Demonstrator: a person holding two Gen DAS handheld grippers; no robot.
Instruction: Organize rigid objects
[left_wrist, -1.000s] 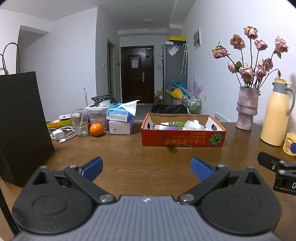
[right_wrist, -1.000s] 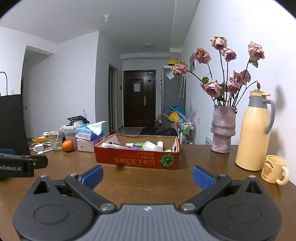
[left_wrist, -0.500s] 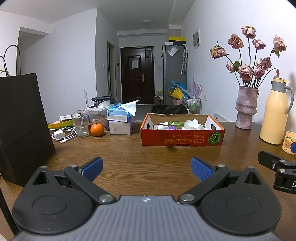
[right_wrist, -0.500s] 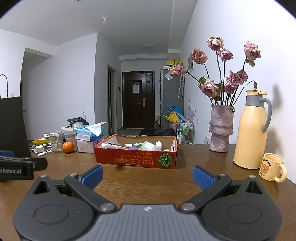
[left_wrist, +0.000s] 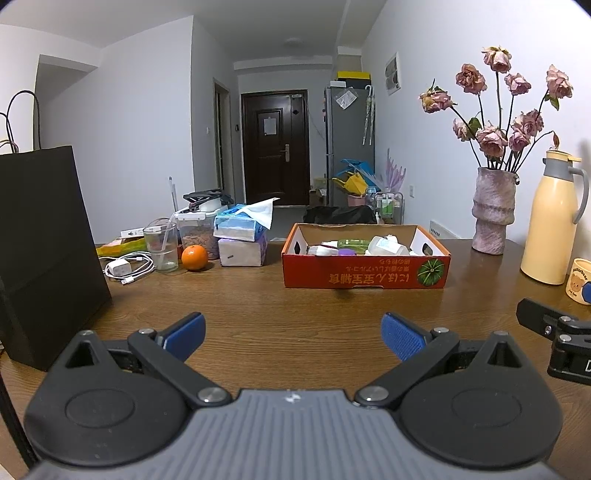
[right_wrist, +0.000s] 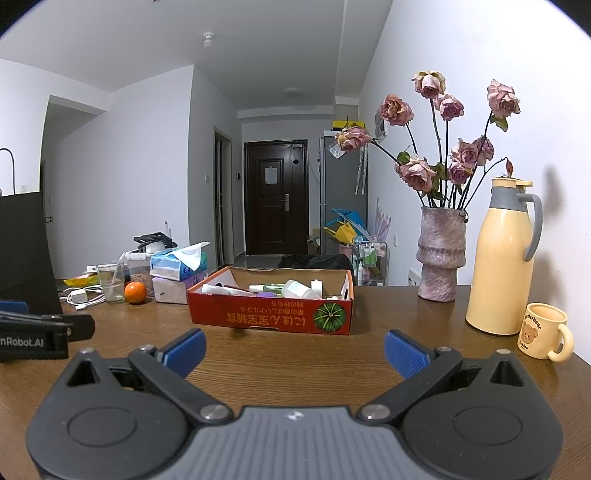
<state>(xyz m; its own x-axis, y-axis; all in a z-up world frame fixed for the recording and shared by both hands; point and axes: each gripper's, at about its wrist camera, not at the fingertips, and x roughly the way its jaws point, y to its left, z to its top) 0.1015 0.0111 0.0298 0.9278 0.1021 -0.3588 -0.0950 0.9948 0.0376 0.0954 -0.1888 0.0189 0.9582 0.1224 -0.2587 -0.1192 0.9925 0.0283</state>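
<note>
An orange cardboard box (left_wrist: 365, 271) sits on the brown table (left_wrist: 295, 314), straight ahead of both grippers; it also shows in the right wrist view (right_wrist: 269, 315). Several bottles and tubes (left_wrist: 384, 245) lie inside it. My left gripper (left_wrist: 293, 336) is open and empty, well short of the box. My right gripper (right_wrist: 293, 350) is open and empty too, close in front of the box. Each gripper shows at the edge of the other's view.
A black paper bag (left_wrist: 44, 251) stands at the left. A glass (left_wrist: 160, 245), charger cable (left_wrist: 127, 267), orange (left_wrist: 194, 257) and tissue packs (left_wrist: 240, 236) sit behind it. A vase of roses (right_wrist: 439, 254), yellow jug (right_wrist: 504, 258) and mug (right_wrist: 545, 334) stand at the right.
Both views have tilted slightly upward; the box sits a little lower in the frames. Both grippers stay open and empty.
</note>
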